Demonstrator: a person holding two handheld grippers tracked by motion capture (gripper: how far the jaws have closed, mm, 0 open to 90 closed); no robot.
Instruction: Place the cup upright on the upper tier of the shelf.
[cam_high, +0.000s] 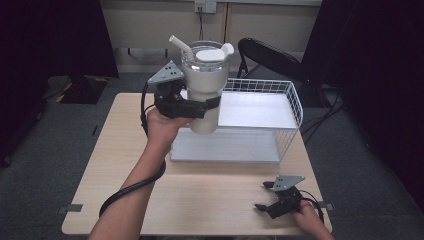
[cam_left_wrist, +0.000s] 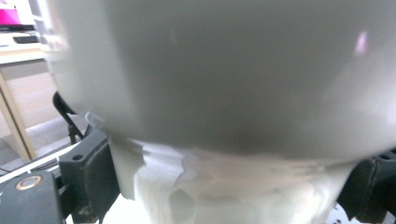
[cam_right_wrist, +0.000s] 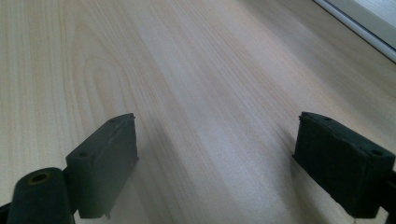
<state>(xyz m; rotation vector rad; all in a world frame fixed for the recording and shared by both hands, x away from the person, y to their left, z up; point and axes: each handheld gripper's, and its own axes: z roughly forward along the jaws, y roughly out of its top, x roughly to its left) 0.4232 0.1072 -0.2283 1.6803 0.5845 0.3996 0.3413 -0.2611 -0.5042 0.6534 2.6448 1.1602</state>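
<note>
- Two grippers are in play, but just one is working: the left gripper (cam_high: 200, 107) has its jaws clamped across the lower body of the tumbler (cam_high: 204, 87), holding it upright and clear of the surface.
- In the left gripper view the tumbler (cam_left_wrist: 224, 84) sits pressed between the two black jaws.
- Lifting looks done; setting down is left, since the tumbler hangs above the near-left corner of the wire basket (cam_high: 295, 102), not yet resting inside it or on the table (cam_high: 210, 200).
- Its straw (cam_high: 179, 44) and lid stay in place.
- At the table's near right edge, the right gripper (cam_high: 266, 197) lies idle, jaws spread wide and empty.
</note>
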